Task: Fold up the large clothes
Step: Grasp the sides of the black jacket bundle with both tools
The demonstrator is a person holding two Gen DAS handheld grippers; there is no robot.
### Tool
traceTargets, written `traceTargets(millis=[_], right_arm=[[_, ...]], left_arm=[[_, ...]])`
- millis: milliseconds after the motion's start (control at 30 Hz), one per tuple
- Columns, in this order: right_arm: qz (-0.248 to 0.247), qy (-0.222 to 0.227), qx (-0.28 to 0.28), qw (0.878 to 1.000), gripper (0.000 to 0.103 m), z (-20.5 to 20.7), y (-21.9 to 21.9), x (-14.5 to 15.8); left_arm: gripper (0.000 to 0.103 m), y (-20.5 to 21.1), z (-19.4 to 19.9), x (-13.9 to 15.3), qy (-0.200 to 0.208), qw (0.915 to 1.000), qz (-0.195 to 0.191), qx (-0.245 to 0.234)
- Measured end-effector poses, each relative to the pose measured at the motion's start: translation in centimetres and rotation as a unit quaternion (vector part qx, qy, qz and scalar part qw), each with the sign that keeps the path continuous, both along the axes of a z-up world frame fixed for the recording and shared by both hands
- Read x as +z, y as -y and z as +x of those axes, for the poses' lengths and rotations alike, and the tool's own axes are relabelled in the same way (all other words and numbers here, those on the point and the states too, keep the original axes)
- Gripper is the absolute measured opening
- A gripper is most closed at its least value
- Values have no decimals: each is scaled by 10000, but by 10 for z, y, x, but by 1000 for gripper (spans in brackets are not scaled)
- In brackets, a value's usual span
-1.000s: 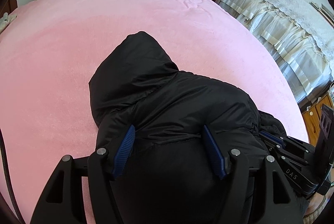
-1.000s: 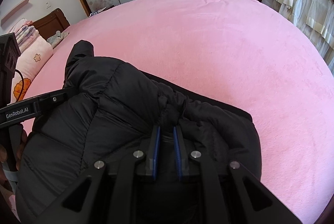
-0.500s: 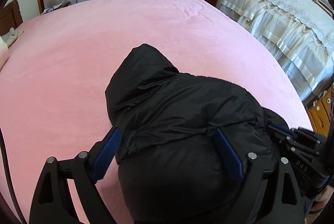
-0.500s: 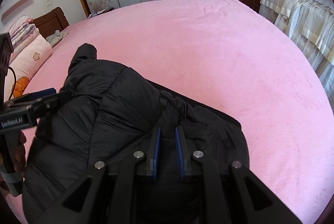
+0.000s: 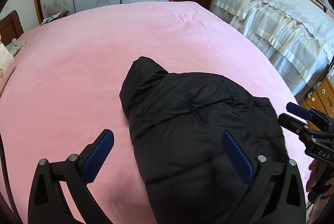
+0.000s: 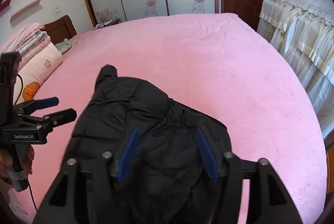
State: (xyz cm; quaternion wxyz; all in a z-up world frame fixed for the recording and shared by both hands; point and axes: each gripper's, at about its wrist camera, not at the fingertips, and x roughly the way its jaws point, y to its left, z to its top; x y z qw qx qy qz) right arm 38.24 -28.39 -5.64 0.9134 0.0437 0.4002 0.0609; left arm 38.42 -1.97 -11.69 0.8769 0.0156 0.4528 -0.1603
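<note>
A black puffy hooded jacket [image 5: 198, 119] lies bunched and folded on the pink bed [image 5: 83, 56], hood pointing away. My left gripper [image 5: 167, 140] hovers above the jacket's near left part, jaws opening wide; one pad is over the bed, the other over the jacket, and neither presses. In the right wrist view my right gripper [image 6: 167, 136] hangs over the jacket [image 6: 146, 115], its jaws opening with fabric below but not pinched. The left gripper [image 6: 56, 108] shows at the left there, and the right gripper [image 5: 292, 113] at the left view's right edge.
Wide pink bed [image 6: 229, 67] stretches beyond the jacket. A pillow and folded blankets [image 6: 41, 65] lie by the headboard at left. Lace-draped furniture [image 5: 281, 25] stands along the right side, with a wooden cabinet [image 5: 321, 96] beside it. A hand [image 6: 27, 159] holds the left gripper's handle.
Both grippers have risen away from the jacket. The left jaws spread wider off the fabric. The right jaws, shut on a fold before, have opened and let it go.
</note>
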Motion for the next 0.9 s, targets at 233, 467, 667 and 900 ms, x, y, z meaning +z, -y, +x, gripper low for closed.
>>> traceTargets(millis=[233,467,667,900], right_arm=[[339,204,17,9992,90,-29,20,39],[567,-81,37,9984,95,-48,41,43],[1180,-645,-14,9909,95,-45,62,8],[1195,-1148,-229,9859,95,-31,61,-33]], left_arm=[[102,-17,-17,26,-207,9996,-194,64],[102,-43,-28,29,-408,9982,-360,240],[102,-47,-27,5,-728,9959,-506,201],[102,-25,-29,-41,-1203,9910,-588,-66]])
